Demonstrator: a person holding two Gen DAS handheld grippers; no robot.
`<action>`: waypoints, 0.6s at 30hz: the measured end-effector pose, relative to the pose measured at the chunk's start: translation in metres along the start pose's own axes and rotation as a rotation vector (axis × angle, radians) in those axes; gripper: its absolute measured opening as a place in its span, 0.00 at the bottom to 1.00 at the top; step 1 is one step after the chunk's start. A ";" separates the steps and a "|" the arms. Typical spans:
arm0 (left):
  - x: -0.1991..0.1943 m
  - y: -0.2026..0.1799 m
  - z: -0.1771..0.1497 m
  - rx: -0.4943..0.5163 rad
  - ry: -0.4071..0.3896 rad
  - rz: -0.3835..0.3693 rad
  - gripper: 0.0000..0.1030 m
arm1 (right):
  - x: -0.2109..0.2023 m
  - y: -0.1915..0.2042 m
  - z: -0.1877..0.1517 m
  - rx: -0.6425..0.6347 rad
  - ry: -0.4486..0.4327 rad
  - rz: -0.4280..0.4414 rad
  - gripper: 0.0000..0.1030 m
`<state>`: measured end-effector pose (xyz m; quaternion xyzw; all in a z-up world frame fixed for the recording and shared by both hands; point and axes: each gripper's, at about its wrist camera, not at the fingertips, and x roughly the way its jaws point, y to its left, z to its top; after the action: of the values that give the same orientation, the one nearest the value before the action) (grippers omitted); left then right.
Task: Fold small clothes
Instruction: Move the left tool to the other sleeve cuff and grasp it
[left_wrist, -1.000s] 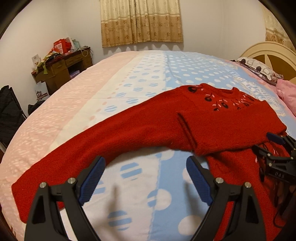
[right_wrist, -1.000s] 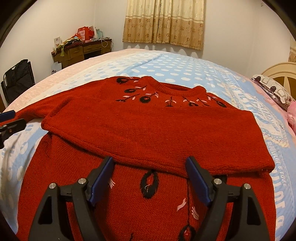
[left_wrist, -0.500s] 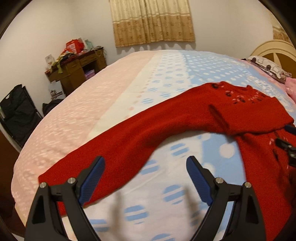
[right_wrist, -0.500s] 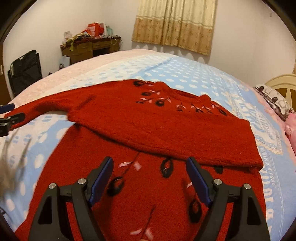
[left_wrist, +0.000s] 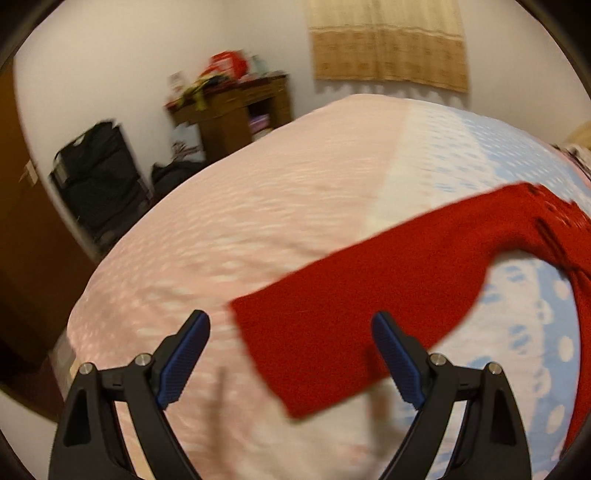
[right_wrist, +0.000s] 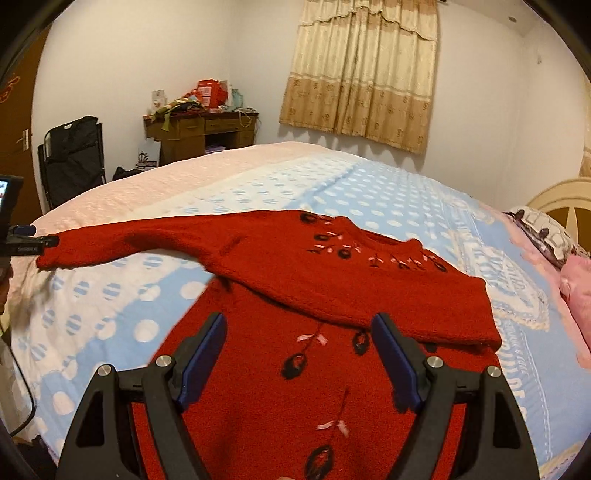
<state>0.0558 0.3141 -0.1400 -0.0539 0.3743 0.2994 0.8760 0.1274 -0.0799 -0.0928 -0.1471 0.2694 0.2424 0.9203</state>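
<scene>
A red knitted sweater (right_wrist: 325, 295) with black and pink flower embroidery lies flat on the bed. One sleeve is folded across its chest; the other sleeve (left_wrist: 354, 306) stretches out to the left. In the left wrist view my left gripper (left_wrist: 291, 354) hovers open over that sleeve's cuff end, with the cuff lying between its blue pads (left_wrist: 184, 350) below them, untouched. My right gripper (right_wrist: 299, 358) stands open above the sweater's body, holding nothing. In the right wrist view the left gripper (right_wrist: 26, 243) shows at the far left by the cuff.
The bed (right_wrist: 388, 199) carries a pink and blue dotted cover. A wooden desk (right_wrist: 199, 133) with clutter, a black bag (right_wrist: 72, 158) and a curtain (right_wrist: 362, 74) stand along the far wall. Pillows (right_wrist: 546, 232) and a headboard lie at the right.
My left gripper has swung left along the outstretched sleeve to its cuff end. My right gripper has risen and drawn back from the sweater, which lies unchanged.
</scene>
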 end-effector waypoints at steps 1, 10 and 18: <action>0.004 0.009 -0.001 -0.030 0.007 -0.001 0.89 | -0.001 0.003 -0.001 -0.007 0.000 0.002 0.79; 0.031 0.016 -0.011 -0.140 0.071 -0.093 0.74 | -0.006 0.036 -0.010 -0.100 0.014 0.030 0.79; 0.025 0.012 -0.011 -0.141 0.061 -0.134 0.16 | -0.011 0.045 -0.015 -0.125 0.008 0.053 0.79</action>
<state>0.0557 0.3323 -0.1638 -0.1496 0.3743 0.2640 0.8763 0.0888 -0.0523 -0.1053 -0.1979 0.2612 0.2825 0.9015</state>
